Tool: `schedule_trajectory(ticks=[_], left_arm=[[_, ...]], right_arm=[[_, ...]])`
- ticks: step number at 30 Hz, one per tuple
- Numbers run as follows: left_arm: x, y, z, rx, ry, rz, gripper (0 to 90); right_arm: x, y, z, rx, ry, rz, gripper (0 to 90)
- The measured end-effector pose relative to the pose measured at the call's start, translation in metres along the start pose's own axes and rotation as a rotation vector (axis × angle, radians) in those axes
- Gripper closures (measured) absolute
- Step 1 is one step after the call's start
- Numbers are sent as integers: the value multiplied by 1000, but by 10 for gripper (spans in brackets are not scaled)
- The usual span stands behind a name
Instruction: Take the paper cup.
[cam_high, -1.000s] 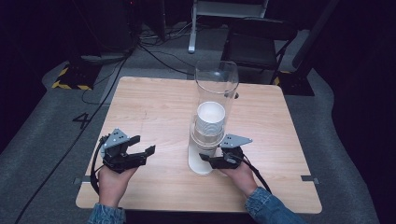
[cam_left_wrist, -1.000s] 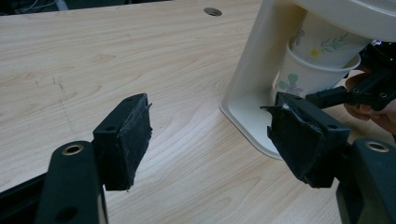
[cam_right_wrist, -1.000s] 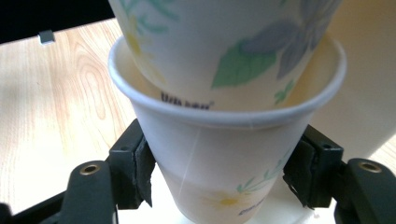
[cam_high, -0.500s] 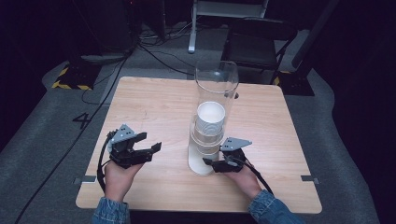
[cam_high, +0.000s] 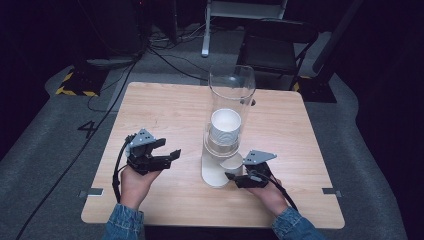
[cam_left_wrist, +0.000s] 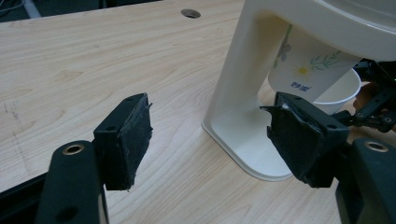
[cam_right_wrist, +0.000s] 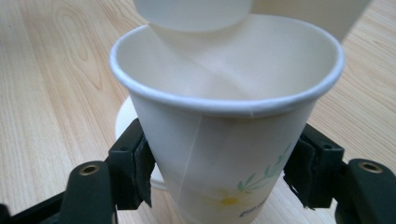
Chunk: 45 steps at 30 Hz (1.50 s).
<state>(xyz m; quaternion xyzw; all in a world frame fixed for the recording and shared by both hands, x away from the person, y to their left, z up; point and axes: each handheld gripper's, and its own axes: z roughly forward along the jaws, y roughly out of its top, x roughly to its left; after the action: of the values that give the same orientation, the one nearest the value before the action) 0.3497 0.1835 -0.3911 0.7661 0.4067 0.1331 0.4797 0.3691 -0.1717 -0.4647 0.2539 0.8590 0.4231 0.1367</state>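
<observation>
A wooden table (cam_high: 165, 110) carries a cup dispenser (cam_high: 227, 130). High view: left gripper (cam_high: 167, 157) hangs open, empty, left of it. Right gripper view: the right gripper (cam_right_wrist: 219, 172) clamps a daisy-printed cup (cam_right_wrist: 224, 130) beneath the dispenser. Left gripper view: that cup (cam_left_wrist: 310, 65) is tilted.

2 tongs (cam_high: 170, 156) (cam_high: 233, 177), 1 cup dispenser (cam_high: 227, 125), 1 paper cup (cam_right_wrist: 224, 140) held, 1 table (cam_high: 165, 110).

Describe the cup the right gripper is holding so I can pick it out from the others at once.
On the wooden table stands a tall clear cup dispenser on a white base. Under its outlet, tilted toward the person, is one paper cup, clamped in the right gripper. Unlike the stacked cups inside the tube, it is out in the open and shows its daisy print.
</observation>
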Motion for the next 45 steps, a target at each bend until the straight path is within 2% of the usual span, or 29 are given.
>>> schedule_trajectory(ticks=[5, 13, 18, 24, 32, 38, 41, 45], left_arm=[[0, 3, 7, 1, -9, -7, 301], [-2, 7, 14, 5, -17, 6, 303], [-1, 7, 12, 10, -14, 4, 304], [-1, 2, 8, 3, 1, -14, 306], [2, -5, -2, 5, 30, -21, 307], [4, -11, -10, 11, 58, -32, 307], [4, -15, -13, 19, 87, -34, 306], [5, -19, -15, 26, 102, -44, 305]], right_arm=[[-6, -5, -8, 3, -22, 11, 334], [-21, -8, -27, -22, -63, 54, 335], [-30, -5, -41, -64, -86, 75, 336], [-46, -1, -58, -136, -116, 127, 335], [-69, 0, -72, -214, -178, 193, 331], [-84, 1, -81, -249, -211, 263, 330], [-90, 1, -84, -261, -234, 275, 331], [-100, -1, -86, -280, -261, 294, 330]])
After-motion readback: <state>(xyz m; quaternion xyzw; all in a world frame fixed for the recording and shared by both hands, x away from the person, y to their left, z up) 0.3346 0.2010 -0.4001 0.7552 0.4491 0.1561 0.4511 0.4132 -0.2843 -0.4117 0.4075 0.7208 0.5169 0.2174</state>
